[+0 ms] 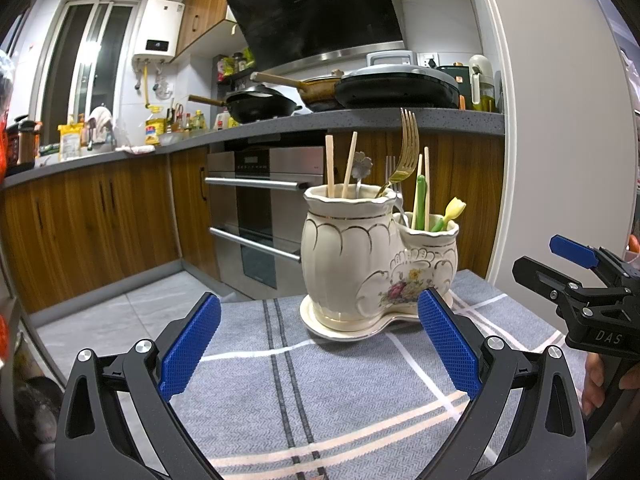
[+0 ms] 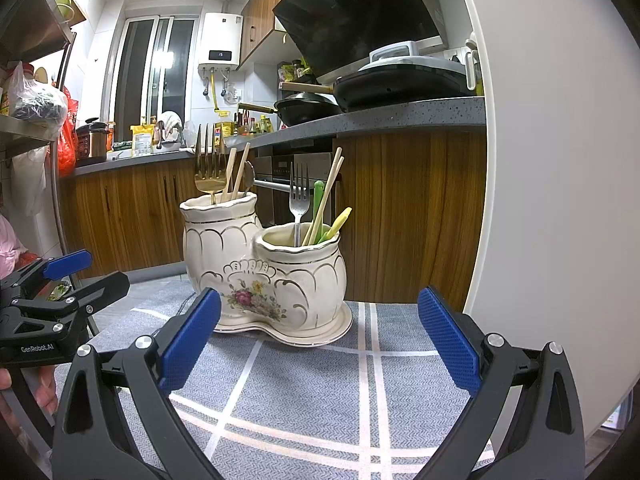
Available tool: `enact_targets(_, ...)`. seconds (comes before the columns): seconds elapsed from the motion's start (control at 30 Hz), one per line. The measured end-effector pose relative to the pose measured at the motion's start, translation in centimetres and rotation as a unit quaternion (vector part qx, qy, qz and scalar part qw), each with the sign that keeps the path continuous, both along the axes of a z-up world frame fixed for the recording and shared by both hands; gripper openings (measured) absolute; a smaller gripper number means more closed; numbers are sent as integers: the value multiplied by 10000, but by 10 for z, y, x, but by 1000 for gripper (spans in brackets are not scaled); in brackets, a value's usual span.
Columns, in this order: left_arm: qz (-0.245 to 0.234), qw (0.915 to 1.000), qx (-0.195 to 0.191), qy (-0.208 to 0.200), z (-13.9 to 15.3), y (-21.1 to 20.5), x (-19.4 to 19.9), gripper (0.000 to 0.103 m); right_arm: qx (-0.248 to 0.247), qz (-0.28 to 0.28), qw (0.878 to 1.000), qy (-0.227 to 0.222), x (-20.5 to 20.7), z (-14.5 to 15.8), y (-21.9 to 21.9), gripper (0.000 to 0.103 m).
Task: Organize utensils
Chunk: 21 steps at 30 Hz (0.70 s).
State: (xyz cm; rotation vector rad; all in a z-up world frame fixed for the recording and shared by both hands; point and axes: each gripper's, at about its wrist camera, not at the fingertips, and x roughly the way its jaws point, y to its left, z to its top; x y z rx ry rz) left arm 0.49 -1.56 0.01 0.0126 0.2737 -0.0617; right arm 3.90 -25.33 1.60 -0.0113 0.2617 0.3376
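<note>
A cream ceramic double-pot utensil holder (image 1: 360, 264) (image 2: 264, 268) with gold trim and a flower print stands on its matching saucer on the grey checked cloth. Its taller pot holds a gold fork (image 1: 406, 152) (image 2: 209, 168), wooden chopsticks (image 1: 329, 164) and a flower-headed spoon (image 1: 361, 168). The lower pot holds a silver fork (image 2: 299, 200), chopsticks (image 2: 326, 196), a green utensil (image 1: 420, 200) and a yellow-tipped one (image 1: 454, 208) (image 2: 340, 220). My left gripper (image 1: 320, 344) is open in front of the holder, empty. My right gripper (image 2: 320, 344) (image 1: 576, 264) is open too, empty, just short of the holder.
The cloth-covered table (image 1: 320, 392) ends just behind the holder, with floor beyond. A wooden kitchen counter with an oven (image 1: 264, 208) and pans (image 1: 260, 104) lies further back. A white wall or door edge (image 2: 540, 160) rises at the right. A metal shelf with bags (image 2: 36, 104) stands at the left.
</note>
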Motion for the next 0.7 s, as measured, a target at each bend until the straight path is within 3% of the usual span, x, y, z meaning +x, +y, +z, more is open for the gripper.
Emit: enact_targets(0.7,94,9999,-24,65,-5,6,-1,98,-5,-35,10000,53,-1,-3,-1,97)
